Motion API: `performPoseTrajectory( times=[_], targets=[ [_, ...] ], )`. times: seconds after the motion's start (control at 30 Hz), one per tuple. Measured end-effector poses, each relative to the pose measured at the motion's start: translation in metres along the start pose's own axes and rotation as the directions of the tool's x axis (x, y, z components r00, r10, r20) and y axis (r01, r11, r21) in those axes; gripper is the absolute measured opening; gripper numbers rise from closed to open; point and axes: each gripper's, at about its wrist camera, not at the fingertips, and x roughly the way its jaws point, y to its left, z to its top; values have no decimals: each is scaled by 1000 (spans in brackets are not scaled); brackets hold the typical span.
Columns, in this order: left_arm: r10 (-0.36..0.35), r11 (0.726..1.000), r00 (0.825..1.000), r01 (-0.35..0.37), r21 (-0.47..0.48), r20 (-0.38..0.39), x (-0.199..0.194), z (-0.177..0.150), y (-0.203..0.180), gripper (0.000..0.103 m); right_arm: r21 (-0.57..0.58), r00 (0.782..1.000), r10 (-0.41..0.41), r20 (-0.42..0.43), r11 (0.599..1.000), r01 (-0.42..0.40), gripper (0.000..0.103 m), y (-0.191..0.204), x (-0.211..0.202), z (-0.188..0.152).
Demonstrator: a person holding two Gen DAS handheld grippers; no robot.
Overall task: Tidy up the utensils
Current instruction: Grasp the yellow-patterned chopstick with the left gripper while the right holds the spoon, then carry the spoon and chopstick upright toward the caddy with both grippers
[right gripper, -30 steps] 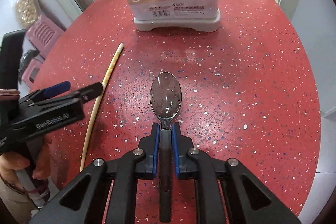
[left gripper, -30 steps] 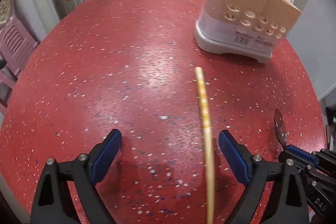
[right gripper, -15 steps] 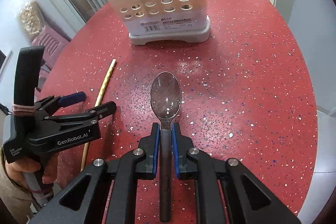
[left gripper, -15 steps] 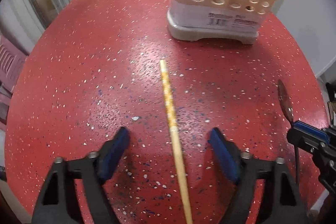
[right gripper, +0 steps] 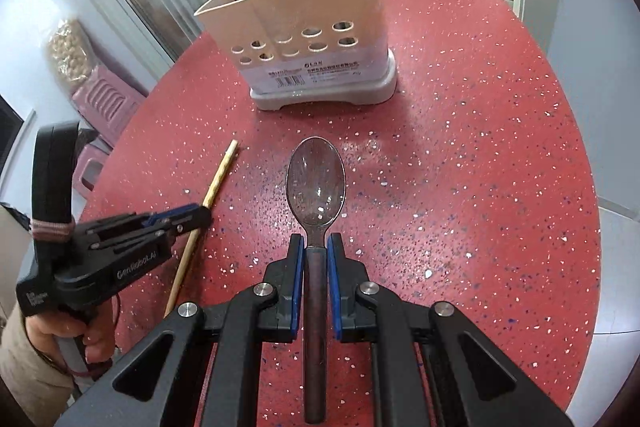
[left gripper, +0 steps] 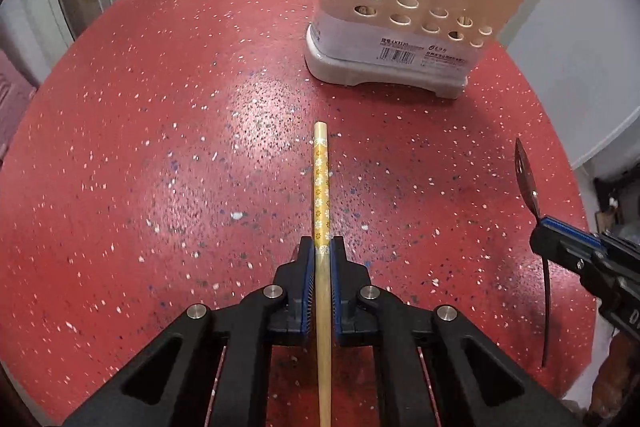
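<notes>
Chopstick (left gripper: 322, 195) capture is the latest change: a second ago the left gripper (left gripper: 322, 255) stood wide open astride it; its blue pads now press both sides of the shaft, at the low end of the flower-printed section, with the tip lying forward on the red table (left gripper: 160, 147). The right gripper (right gripper: 316, 247) is unchanged, clamped on the handle of the spoon (right gripper: 316, 183), bowl forward. Both loose utensils are therefore in hand, and transfer is probably next. Beyond them stands the beige utensil holder (right gripper: 304, 31), already containing spoons and sticks.
</notes>
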Motion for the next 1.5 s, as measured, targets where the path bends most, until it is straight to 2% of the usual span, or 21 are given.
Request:
performPoseTrajectory(
  times=[0.2,0.73,1.07,1.5],
  targets=[
    [-15,999,999,16,-33,39,-14,-13,-1,33,5,1000,20,9,1000,-20,13,-2,-2,2],
    [-19,999,985,25,-32,171,-70,-3,-1,33,-8,997,53,63,999,-53,13,-5,-17,21],
    [-18,1000,971,13,20,238,-87,18,-16,33,-20,990,75,119,997,-74,13,-2,-30,41],
    [-35,999,954,32,14,297,-108,50,-18,33,-33,981,105,161,994,-101,13,1,-39,70]
  ],
)
